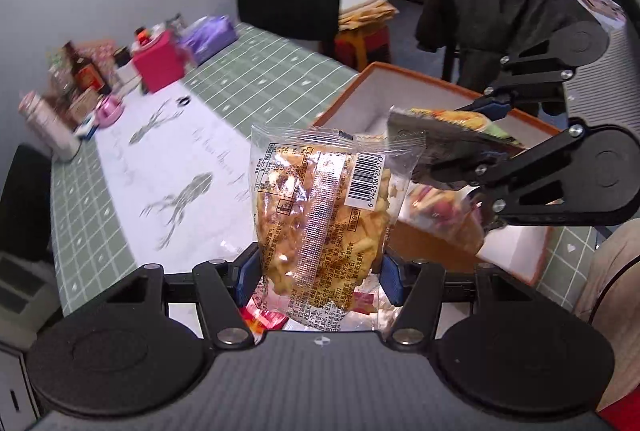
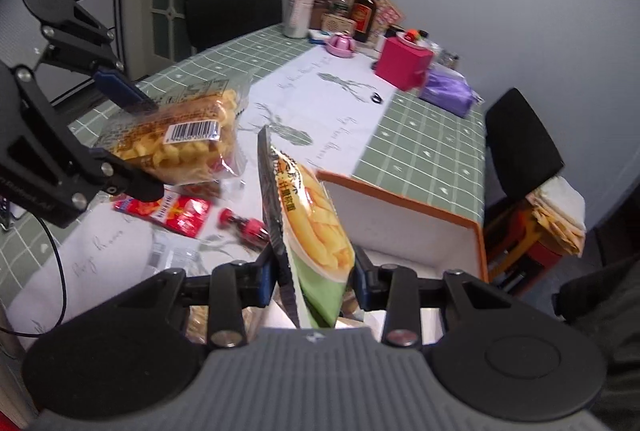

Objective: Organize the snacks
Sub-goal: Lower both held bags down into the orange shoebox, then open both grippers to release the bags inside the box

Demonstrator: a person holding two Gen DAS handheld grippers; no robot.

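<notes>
Standing upright in left tongs [image 1: 318,273] – clear snack bag [image 1: 320,219], long axis vertical.

My left wrist camera sits just behind its own fingers, tilted down across the green checked table [image 1: 256,79] toward the far chair [image 1: 288,7]; my right wrist camera looks likewise, close in, toward the cluttered wall end; both share the orange-rimmed box [image 2: 404,223], the white runner [image 1: 192,159] and each other's gripper.
</notes>
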